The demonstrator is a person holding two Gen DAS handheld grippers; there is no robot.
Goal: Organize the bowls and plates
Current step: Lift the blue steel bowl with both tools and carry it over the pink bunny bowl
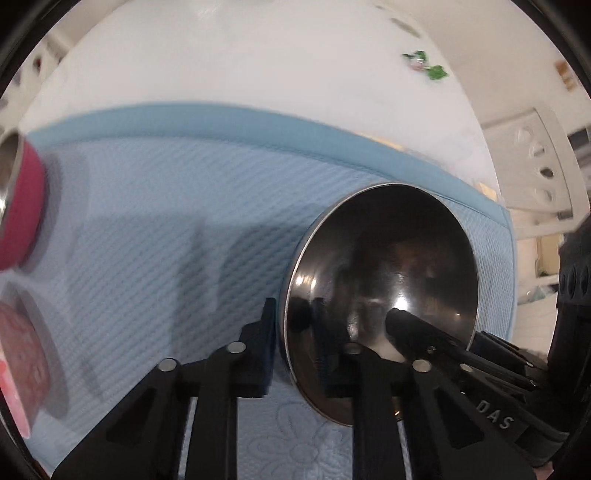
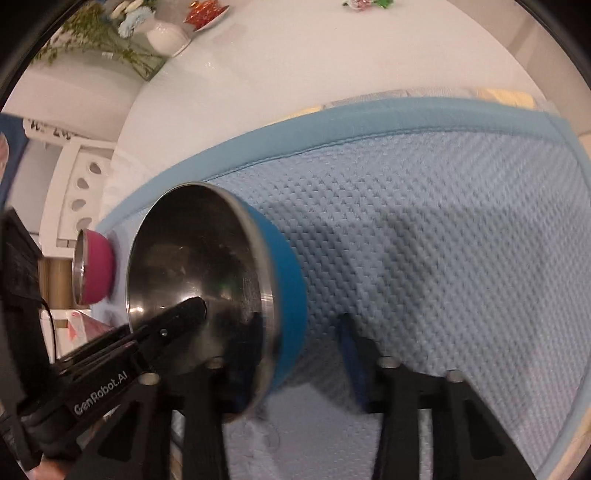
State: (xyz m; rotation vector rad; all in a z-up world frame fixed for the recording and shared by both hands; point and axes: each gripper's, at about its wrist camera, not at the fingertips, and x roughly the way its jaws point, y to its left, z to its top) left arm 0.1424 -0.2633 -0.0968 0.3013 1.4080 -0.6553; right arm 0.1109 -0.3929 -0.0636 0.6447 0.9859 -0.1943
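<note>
A steel bowl with a blue outer wall (image 2: 284, 295) stands tilted above the light blue mat (image 2: 424, 229). Both grippers straddle its rim. In the left wrist view my left gripper (image 1: 295, 332) has one finger outside the bowl (image 1: 380, 273) and one inside, jaws apart, not visibly pinching. In the right wrist view my right gripper (image 2: 295, 343) also has the rim between wide-apart fingers. The other gripper's finger (image 2: 184, 310) reaches inside the bowl. A pink steel bowl (image 2: 94, 267) lies at the mat's far left edge; it also shows in the left wrist view (image 1: 22, 199).
A pink patterned dish (image 1: 22, 354) sits at the left of the mat. On the white table stand a white vase with flowers (image 2: 166, 37), a small dish with red items (image 2: 207, 13) and a green-pink trinket (image 1: 424, 64). A white chair back (image 1: 539, 162) is beyond the table.
</note>
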